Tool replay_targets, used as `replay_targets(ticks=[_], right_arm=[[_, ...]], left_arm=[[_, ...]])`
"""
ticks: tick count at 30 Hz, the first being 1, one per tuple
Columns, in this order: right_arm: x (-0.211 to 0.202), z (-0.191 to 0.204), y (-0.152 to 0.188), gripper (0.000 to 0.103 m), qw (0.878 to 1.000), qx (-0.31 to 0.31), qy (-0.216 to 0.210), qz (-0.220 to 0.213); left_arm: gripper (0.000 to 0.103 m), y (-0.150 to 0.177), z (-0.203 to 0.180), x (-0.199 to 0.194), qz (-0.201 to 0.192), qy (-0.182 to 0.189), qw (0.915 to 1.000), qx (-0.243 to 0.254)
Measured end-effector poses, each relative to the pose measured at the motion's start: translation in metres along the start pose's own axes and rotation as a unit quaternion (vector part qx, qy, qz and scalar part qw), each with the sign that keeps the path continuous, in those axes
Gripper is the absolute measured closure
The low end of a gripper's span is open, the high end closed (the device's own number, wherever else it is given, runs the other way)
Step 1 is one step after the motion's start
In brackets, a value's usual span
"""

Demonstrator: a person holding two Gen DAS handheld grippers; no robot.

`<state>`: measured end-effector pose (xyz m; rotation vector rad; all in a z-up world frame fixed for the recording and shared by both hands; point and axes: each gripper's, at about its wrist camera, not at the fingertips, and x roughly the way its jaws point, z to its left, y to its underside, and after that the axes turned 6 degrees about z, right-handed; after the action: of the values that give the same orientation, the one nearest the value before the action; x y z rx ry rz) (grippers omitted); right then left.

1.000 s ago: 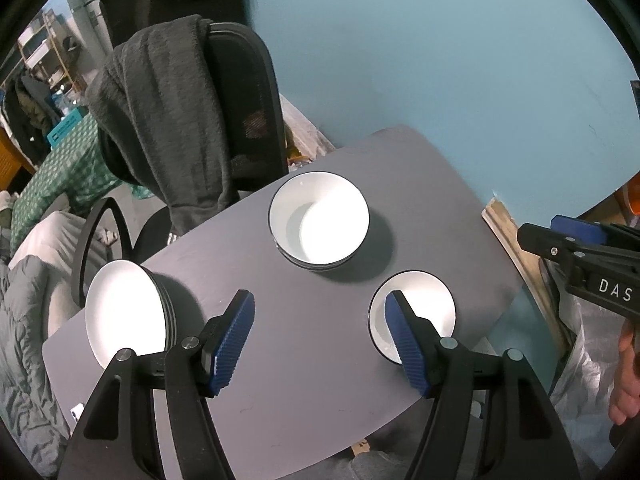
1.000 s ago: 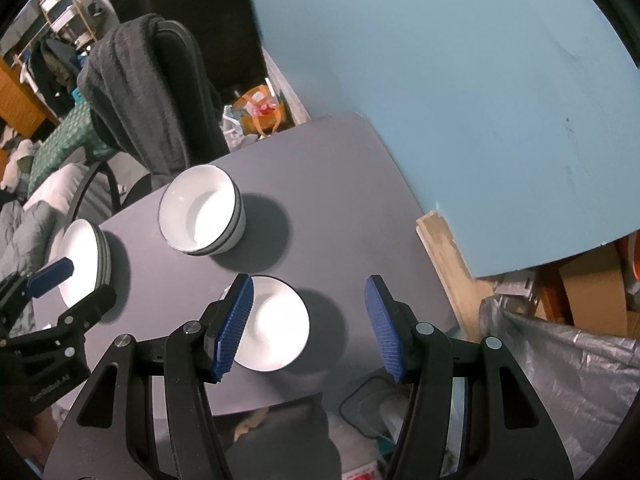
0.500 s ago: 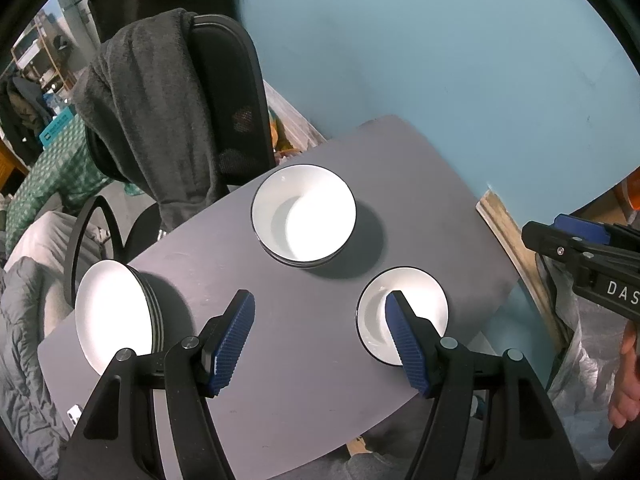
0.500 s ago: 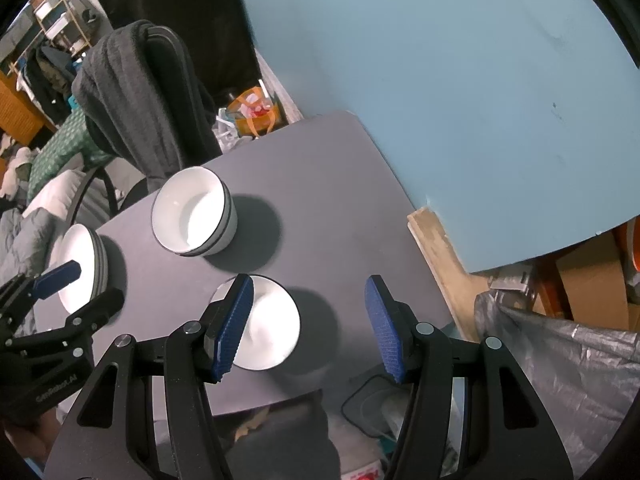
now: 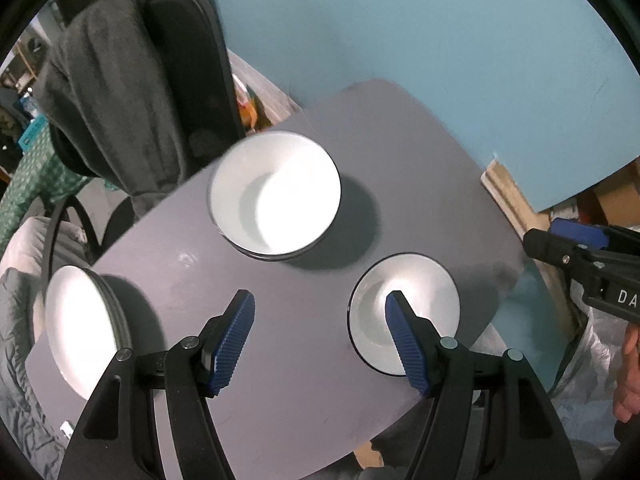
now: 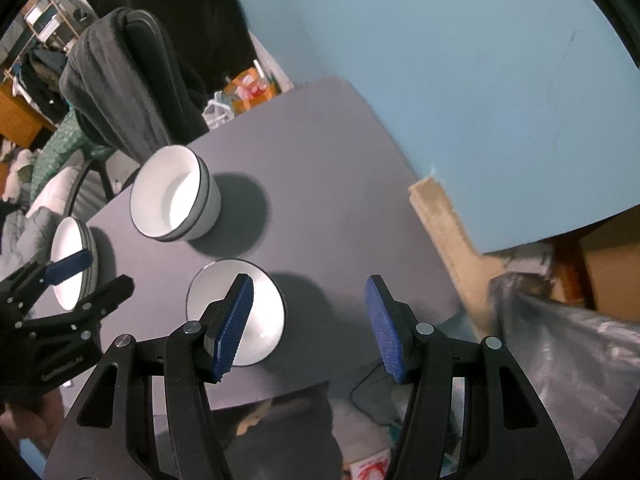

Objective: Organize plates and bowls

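Grey surface [image 5: 304,360] held three white items with dark rims. Stacked bowls [image 5: 275,194] sat near centre of the left wrist view, about 12 o'clock from the left gripper [image 5: 320,332]. Single small bowl [image 5: 416,300] lay at roughly 2 o'clock of that gripper, partly behind its right blue pad, near the surface's right edge. Plate stack [image 5: 80,320] sat at 9 o'clock, at the left edge of the surface, well apart from the small bowl.

Left gripper jaws were wide apart, holding nothing, hovering above the surface between plate stack and small bowl.

Right gripper [image 6: 310,324] jaws were also spread wide and empty. In the right wrist view its left pad overlapped the small bowl [image 6: 264,300]; its right pad hung over bare surface [image 6: 340,200] near the front edge. Stacked bowls [image 6: 172,200] were at 10 o'clock from it, plate stack [image 6: 70,256] further out at 9 o'clock, partly behind the left gripper [image 6: 90,276].

Contact between either gripper and any dish could not be told. Dark jacket [image 5: 116,96] draped over a black chair [image 5: 188,60] at 11 o'clock beyond the surface; blue wall [image 5: 400,32] behind.
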<state>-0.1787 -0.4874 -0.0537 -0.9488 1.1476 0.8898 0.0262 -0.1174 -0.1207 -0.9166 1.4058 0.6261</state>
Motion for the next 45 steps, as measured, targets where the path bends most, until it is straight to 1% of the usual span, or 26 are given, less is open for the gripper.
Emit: replay_targets(ticks=[4,6,12,17,22,24,26,28,29,31,32,33,37,39,41,42,44,45], right_arm=[[0.029,-0.008,0.004,0.046,1.000,0.006,-0.018,0.021],[0.044,-0.010,0.006,0.046,0.999,0.008,-0.020,0.034],[0.079,-0.009,0.011,0.046,0.998,0.006,-0.043,0.055],[0.099,-0.005,0.009,0.046,0.995,0.008,-0.071,0.073],[0.113,-0.001,0.005,0.046,0.993,-0.002,-0.073,0.091],[0.119,0.001,0.006,0.049,0.993,-0.012,-0.070,0.099],[0.125,0.007,0.005,0.056,0.991,-0.020,-0.071,0.107],[0.128,0.008,0.007,0.057,0.990,-0.025,-0.075,0.114],[0.130,0.009,0.008,0.059,0.990,-0.026,-0.075,0.118],[0.134,0.011,0.009,0.066,0.989,-0.028,-0.077,0.124],[0.135,0.012,0.008,0.068,0.989,-0.028,-0.078,0.126],[0.135,0.013,0.008,0.068,0.989,-0.028,-0.079,0.126],[0.139,0.013,0.007,0.077,0.988,-0.030,-0.078,0.129],[0.140,0.014,0.007,0.080,0.988,-0.032,-0.081,0.131],[0.140,0.013,0.006,0.087,0.987,-0.035,-0.080,0.134],[0.141,0.013,0.006,0.088,0.987,-0.038,-0.081,0.136],[0.141,0.014,0.006,0.091,0.987,-0.041,-0.072,0.135],[0.141,0.015,0.006,0.091,0.988,-0.041,-0.071,0.134]], left_arm=[[0.034,-0.001,-0.004,0.025,0.020,0.009,0.9997,0.009],[0.034,-0.001,-0.005,0.034,0.028,0.010,0.9995,0.010],[0.034,0.000,-0.007,0.060,0.050,0.023,0.9985,0.002],[0.034,0.001,-0.010,0.077,0.067,0.022,0.9975,0.004],[0.034,0.004,-0.014,0.088,0.079,0.025,0.9966,0.001],[0.034,0.005,-0.015,0.089,0.080,0.026,0.9964,0.000],[0.034,0.006,-0.016,0.092,0.081,0.029,0.9963,-0.001],[0.035,0.004,-0.015,0.095,0.086,0.032,0.9957,-0.006],[0.035,0.005,-0.015,0.096,0.088,0.035,0.9954,-0.009],[0.041,0.005,-0.014,0.098,0.093,0.041,0.9946,-0.017],[0.042,0.005,-0.013,0.100,0.096,0.044,0.9941,-0.021],[0.045,0.005,-0.013,0.102,0.100,0.045,0.9937,-0.024],[0.058,0.008,-0.011,0.109,0.117,0.051,0.9913,-0.029],[0.061,0.007,-0.011,0.111,0.123,0.056,0.9904,-0.031],[0.071,0.008,-0.010,0.113,0.132,0.061,0.9888,-0.034],[0.079,0.008,-0.010,0.115,0.138,0.063,0.9878,-0.037],[0.081,0.010,-0.008,0.116,0.143,0.070,0.9864,-0.042],[0.082,0.011,-0.007,0.115,0.141,0.073,0.9863,-0.044]])
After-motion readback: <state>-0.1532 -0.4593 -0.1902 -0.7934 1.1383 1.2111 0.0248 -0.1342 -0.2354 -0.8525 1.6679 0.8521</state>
